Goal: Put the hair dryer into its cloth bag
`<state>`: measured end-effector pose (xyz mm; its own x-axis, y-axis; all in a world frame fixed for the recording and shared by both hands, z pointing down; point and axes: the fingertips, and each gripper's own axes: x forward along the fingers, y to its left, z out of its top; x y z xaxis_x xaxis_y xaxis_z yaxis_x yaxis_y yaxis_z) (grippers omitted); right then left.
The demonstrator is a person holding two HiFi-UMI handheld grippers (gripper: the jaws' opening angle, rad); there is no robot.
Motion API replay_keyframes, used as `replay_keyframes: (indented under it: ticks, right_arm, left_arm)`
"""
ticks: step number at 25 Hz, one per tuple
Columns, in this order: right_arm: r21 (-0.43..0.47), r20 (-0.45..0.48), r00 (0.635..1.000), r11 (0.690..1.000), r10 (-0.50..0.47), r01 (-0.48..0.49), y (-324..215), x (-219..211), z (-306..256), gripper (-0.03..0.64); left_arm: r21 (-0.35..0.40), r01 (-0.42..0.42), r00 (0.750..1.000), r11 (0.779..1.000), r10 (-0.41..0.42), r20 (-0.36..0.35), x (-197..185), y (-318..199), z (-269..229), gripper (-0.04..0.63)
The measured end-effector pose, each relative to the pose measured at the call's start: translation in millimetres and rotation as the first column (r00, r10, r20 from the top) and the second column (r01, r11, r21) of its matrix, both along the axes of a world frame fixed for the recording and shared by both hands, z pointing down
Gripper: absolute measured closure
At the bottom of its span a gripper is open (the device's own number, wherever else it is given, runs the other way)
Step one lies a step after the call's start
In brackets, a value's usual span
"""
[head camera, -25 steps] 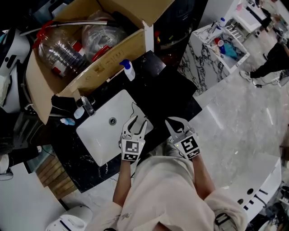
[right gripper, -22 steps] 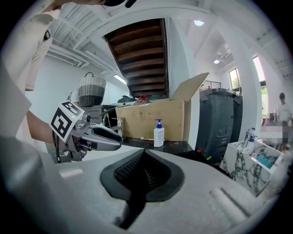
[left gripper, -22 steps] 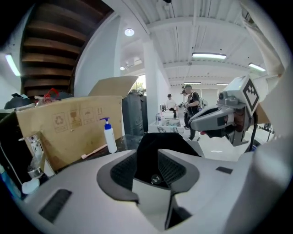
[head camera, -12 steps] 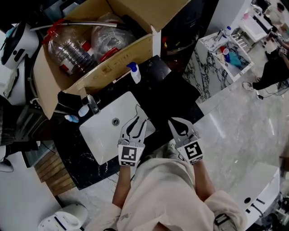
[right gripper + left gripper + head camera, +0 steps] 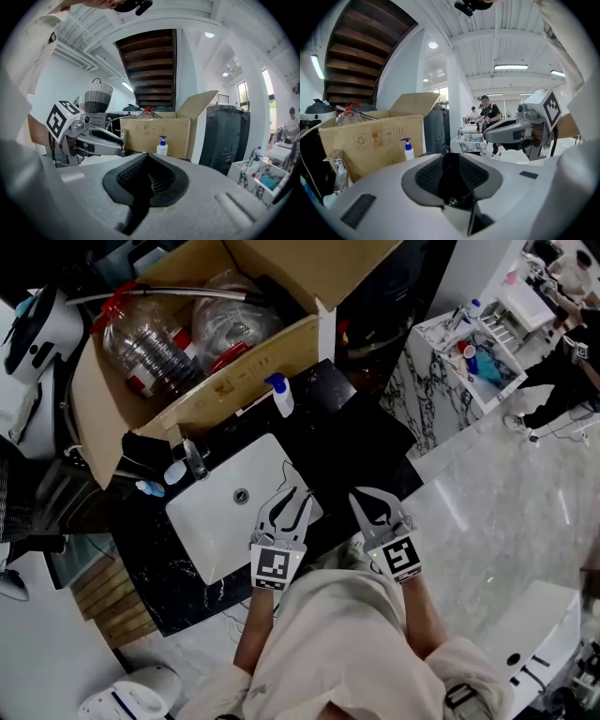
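Note:
No hair dryer and no cloth bag shows in any view. My left gripper (image 5: 292, 501) hangs over the front right corner of the white sink (image 5: 211, 521), jaws shut with nothing between them. In the left gripper view its pads (image 5: 452, 159) meet, empty. My right gripper (image 5: 367, 500) hovers beside it over the black counter (image 5: 347, 437), also shut and empty, as the right gripper view (image 5: 147, 159) confirms. Each gripper sees the other: the right gripper (image 5: 490, 136), the left gripper (image 5: 117, 149).
A big open cardboard box (image 5: 234, 381) with plastic bottles stands behind the sink. A blue-topped pump bottle (image 5: 280, 395) stands in front of it, a faucet (image 5: 194, 460) at the sink's back. A marble-patterned trolley (image 5: 469, 352) is to the right; people stand further off.
The left gripper's jaws, spread a second ago, have come together. Both grippers stay roughly where they were over the counter's front edge.

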<state>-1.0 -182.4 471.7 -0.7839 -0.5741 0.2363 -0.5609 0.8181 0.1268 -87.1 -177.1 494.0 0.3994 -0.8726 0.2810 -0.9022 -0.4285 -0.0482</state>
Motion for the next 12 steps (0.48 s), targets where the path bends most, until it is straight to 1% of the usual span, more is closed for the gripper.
replay_keyframes:
  ticks: [3, 6, 10, 12]
  right_arm:
    - [0.025, -0.011, 1.0, 1.0, -0.004, 0.005, -1.1, 0.3, -0.9, 0.612]
    - [-0.013, -0.002, 1.0, 1.0, 0.024, -0.024, -0.9, 0.8, 0.5, 0.612]
    - [-0.025, -0.007, 0.999, 0.999, 0.041, -0.041, 0.3, -3.8, 0.8, 0.612]
    - [-0.052, 0.002, 0.998, 0.997, 0.062, -0.062, 1.4, -7.3, 2.6, 0.612]
  left_arm:
    - [0.004, -0.008, 1.0, 1.0, 0.008, -0.004, 1.5, -1.4, -0.8, 0.483]
    - [0.003, -0.019, 1.0, 1.0, 0.019, -0.006, 1.9, -2.1, -1.1, 0.483]
    - [-0.002, -0.032, 0.999, 0.999, 0.032, -0.009, -2.2, -1.1, 0.7, 0.483]
    - [-0.004, -0.038, 0.999, 0.999, 0.038, -0.012, -6.1, -0.5, 2.0, 0.483]
